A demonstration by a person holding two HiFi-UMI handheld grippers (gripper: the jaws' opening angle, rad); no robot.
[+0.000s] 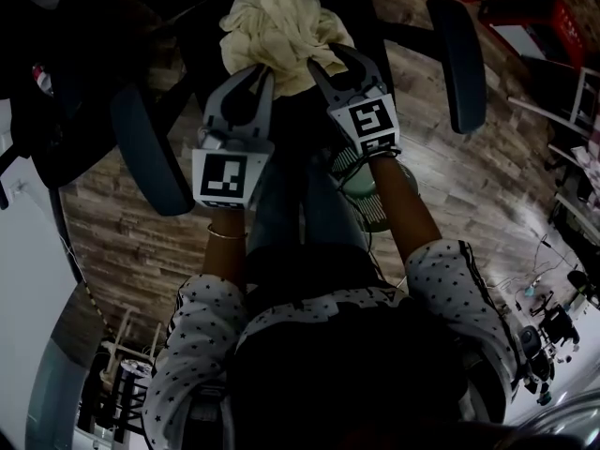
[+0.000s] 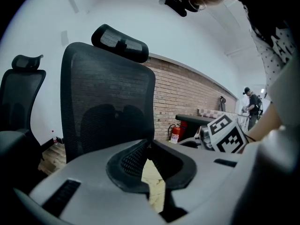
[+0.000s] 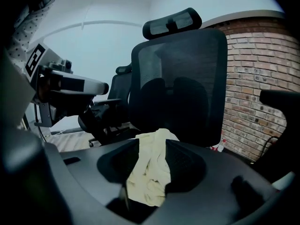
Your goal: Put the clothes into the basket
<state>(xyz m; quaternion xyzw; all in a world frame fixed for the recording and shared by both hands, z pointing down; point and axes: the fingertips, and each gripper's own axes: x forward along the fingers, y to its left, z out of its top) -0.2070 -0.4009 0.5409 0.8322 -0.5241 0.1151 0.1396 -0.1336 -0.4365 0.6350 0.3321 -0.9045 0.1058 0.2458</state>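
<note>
Left claw (image 1: 266,73) is clamped tight on the cream cloth (image 1: 281,22) on the chair (image 2: 108,102). Right claw (image 1: 328,59) stands wide, with the cloth between its jaws.

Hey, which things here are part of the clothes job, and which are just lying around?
Job:
- cream cloth on the office chair
- left gripper, shut on the cloth
- right gripper, open around the cloth
- pale green container, possibly the basket

Lying about:
- fire extinguisher
- second chair
</note>
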